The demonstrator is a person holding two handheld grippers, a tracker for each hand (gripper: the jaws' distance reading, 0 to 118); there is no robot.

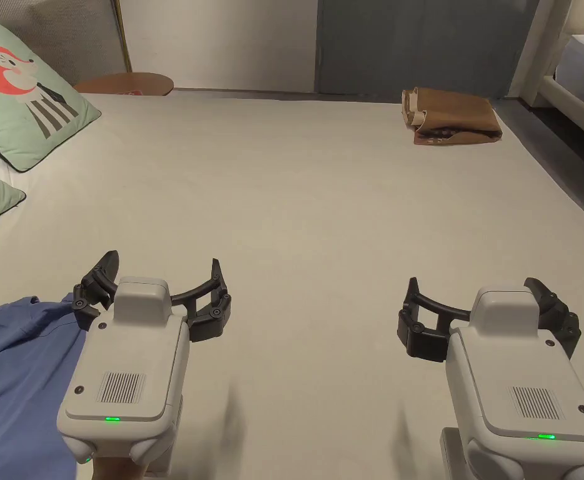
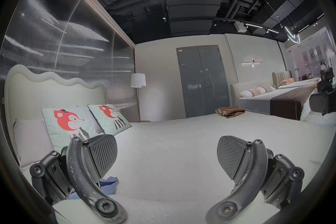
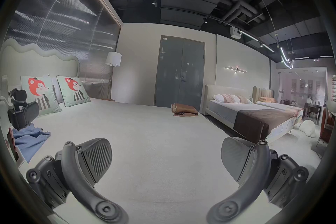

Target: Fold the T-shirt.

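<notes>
A blue T-shirt lies crumpled on the pale bed at the near left; a bit of that blue T-shirt peeks beside the left jaw, and the blue T-shirt lies at the far left in the right gripper view. My left gripper hovers open just right of the shirt's edge, nothing between its jaws. My right gripper hangs open over bare bed, well right of the shirt. In their own views the left gripper and right gripper have jaws spread wide and empty.
A folded brown garment lies at the bed's far right. Fox-print pillows lean at the left near the headboard. A round wooden side table stands behind. Another bed stands to the right across a narrow aisle.
</notes>
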